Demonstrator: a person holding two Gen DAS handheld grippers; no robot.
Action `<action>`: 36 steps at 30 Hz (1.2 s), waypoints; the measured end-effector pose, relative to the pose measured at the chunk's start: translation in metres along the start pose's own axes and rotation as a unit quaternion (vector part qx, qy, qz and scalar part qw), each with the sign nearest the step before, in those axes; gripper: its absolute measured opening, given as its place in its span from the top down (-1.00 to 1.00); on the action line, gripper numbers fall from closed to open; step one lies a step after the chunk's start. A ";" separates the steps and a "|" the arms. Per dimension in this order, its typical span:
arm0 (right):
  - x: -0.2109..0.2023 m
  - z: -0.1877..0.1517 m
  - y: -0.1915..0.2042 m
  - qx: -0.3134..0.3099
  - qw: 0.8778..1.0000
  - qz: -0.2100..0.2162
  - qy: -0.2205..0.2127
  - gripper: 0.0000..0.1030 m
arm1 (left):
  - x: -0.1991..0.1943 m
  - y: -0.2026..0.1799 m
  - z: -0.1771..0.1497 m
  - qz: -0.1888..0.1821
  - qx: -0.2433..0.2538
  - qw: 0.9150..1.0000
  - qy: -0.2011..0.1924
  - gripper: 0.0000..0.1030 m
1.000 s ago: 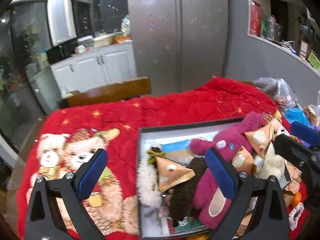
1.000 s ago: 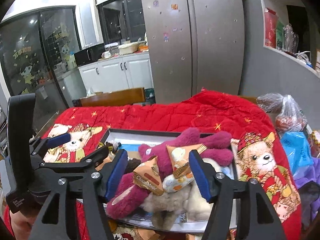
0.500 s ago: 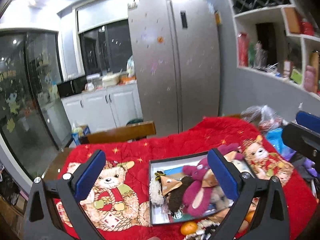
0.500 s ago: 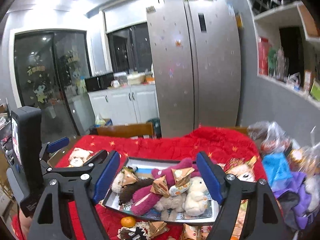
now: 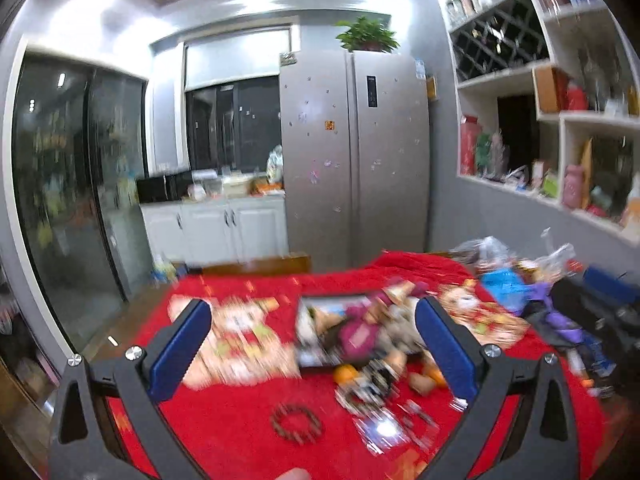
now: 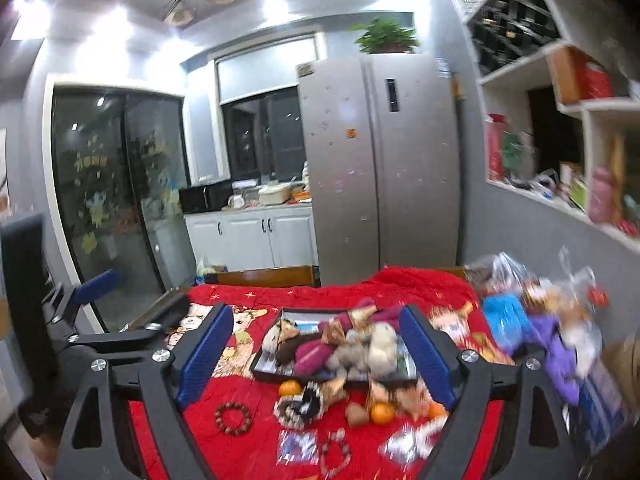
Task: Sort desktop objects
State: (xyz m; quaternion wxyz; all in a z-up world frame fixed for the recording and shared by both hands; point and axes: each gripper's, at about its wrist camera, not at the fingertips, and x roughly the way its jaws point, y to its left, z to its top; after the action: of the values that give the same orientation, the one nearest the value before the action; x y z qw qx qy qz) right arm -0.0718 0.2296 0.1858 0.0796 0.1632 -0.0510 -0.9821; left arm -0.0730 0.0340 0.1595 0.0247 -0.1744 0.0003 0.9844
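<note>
A dark-rimmed tray piled with plush toys, a magenta one among them, sits mid-table on the red blanket; it shows blurred in the left wrist view. Oranges, a brown bead bracelet and small wrapped packets lie in front of the tray. My left gripper is open and empty, held well back above the table. My right gripper is open and empty, also back from the tray. The left gripper shows at the left of the right wrist view.
Plastic bags, a blue pack and purple cloth crowd the table's right side. A wooden chair back stands at the far edge. A fridge, white cabinets and wall shelves lie beyond.
Both grippers have pulled up and back from the tray; the view widened to the whole table. Both stay open and empty.
</note>
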 end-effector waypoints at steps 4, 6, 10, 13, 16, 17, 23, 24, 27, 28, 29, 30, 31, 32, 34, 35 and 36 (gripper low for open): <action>-0.038 -0.054 -0.005 0.012 1.000 -0.003 -0.015 -0.87 | -0.044 0.006 -0.062 -0.052 -0.037 0.998 0.017 -1.00; -0.052 -0.083 0.001 -0.020 1.000 -0.005 -0.008 -0.87 | -0.053 0.005 -0.083 -0.049 -0.031 0.998 0.026 -1.00; -0.066 -0.114 0.017 -0.064 0.998 -0.010 0.022 -0.92 | -0.065 -0.003 -0.109 -0.016 -0.008 0.999 0.038 -1.00; -0.071 -0.128 0.027 -0.077 0.996 -0.032 0.028 -0.99 | -0.064 -0.002 -0.131 0.010 -0.016 0.997 0.069 -1.00; -0.069 -0.139 0.024 -0.066 0.996 -0.046 0.034 -0.99 | -0.062 -0.002 -0.142 0.021 -0.017 0.996 0.088 -1.00; -0.067 -0.140 0.024 -0.061 0.996 -0.045 0.044 -0.99 | -0.064 -0.002 -0.144 0.023 -0.014 0.996 0.083 -1.00; -0.064 -0.137 0.021 -0.063 0.994 -0.078 0.043 -0.99 | -0.065 -0.002 -0.143 0.019 0.016 0.997 0.070 -1.00; -0.064 -0.136 0.020 -0.060 0.994 -0.083 0.040 -0.99 | -0.064 -0.001 -0.142 0.011 0.016 0.997 0.071 -1.00; -0.061 -0.138 0.018 -0.043 0.995 -0.082 0.040 -0.99 | -0.056 0.000 -0.138 0.014 0.017 0.997 0.077 -1.00; -0.058 -0.138 0.018 -0.040 0.995 -0.075 0.045 -0.99 | -0.054 0.000 -0.139 0.017 0.021 0.996 0.079 -1.00; -0.057 -0.138 0.018 -0.040 0.996 -0.071 0.048 -0.99 | -0.052 0.000 -0.140 0.019 0.024 0.996 0.081 -1.00; -0.054 -0.139 0.019 -0.042 0.995 -0.069 0.053 -0.99 | -0.051 0.001 -0.141 0.019 0.024 0.996 0.083 -1.00; -0.053 -0.141 0.020 -0.045 0.995 -0.071 0.056 -0.99 | -0.049 0.001 -0.141 0.017 0.024 0.996 0.083 -1.00; -0.051 -0.141 0.021 -0.049 0.994 -0.075 0.058 -0.99 | -0.048 0.001 -0.142 0.015 0.022 0.996 0.084 -1.00; -0.051 -0.143 0.023 -0.051 0.994 -0.076 0.060 -0.99 | -0.046 0.002 -0.142 0.015 0.017 0.996 0.087 -1.00; -0.050 -0.143 0.022 -0.049 0.994 -0.073 0.064 -0.99 | -0.045 0.003 -0.142 0.015 0.014 0.996 0.088 -1.00; -0.050 -0.143 0.022 -0.047 0.994 -0.069 0.068 -0.99 | -0.045 0.004 -0.142 0.016 0.011 0.996 0.090 -1.00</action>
State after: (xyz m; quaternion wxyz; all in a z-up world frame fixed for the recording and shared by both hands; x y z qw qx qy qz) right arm 0.0245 0.2055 0.0698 0.0225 0.2291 0.0125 -0.9731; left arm 0.0176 0.0262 0.0412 0.0108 -0.2621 0.0166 0.9648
